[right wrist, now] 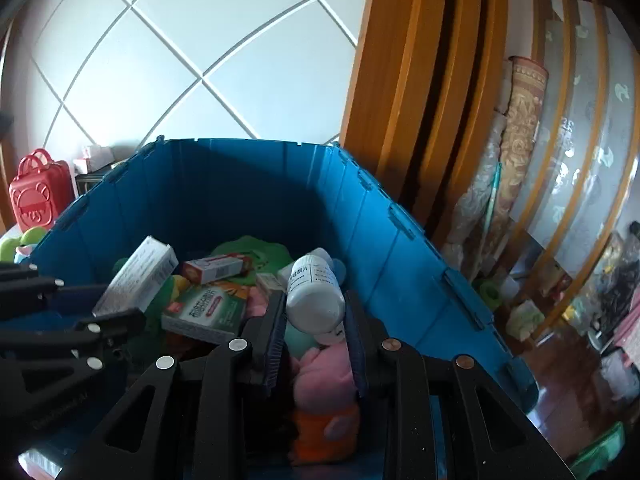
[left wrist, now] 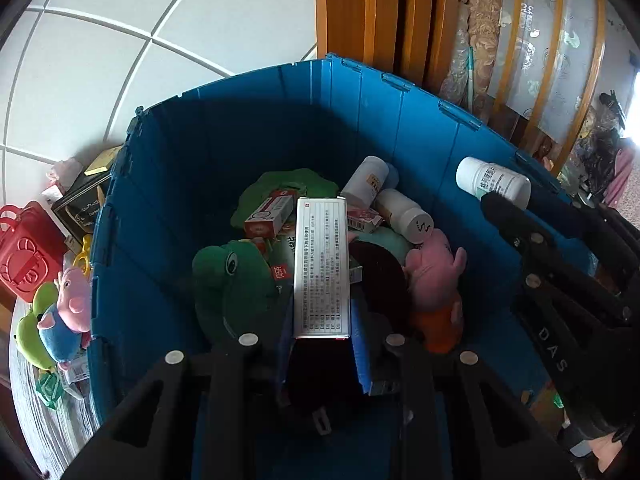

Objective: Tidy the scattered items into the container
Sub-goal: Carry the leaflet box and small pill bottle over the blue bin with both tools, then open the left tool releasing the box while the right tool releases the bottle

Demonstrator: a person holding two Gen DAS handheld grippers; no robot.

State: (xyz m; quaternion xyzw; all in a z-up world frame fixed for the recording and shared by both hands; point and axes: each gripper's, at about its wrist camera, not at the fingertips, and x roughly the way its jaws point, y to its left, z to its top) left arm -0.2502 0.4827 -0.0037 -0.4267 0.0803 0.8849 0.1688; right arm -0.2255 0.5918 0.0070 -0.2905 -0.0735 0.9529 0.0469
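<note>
Both grippers hang over the blue bin (left wrist: 248, 128) — left gripper (left wrist: 322, 336) pinching a white box (left wrist: 321, 268), right gripper (right wrist: 316, 320) pinching a white bottle (right wrist: 314, 296); spread the jaws low, over free spots.

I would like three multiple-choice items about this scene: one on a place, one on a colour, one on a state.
1. Where is the red pig-face case?
A. inside the bin
B. outside the bin
C. in the left tool

2. What colour is the bin?
A. blue
B. red
C. white

3. What does the right tool hold?
A. nothing
B. a plush frog
C. a white bottle

Answers:
1 B, it stands beyond the bin wall.
2 A, its walls are blue.
3 C, the bottle sits between its fingers, while the left tool holds a white box.
</note>
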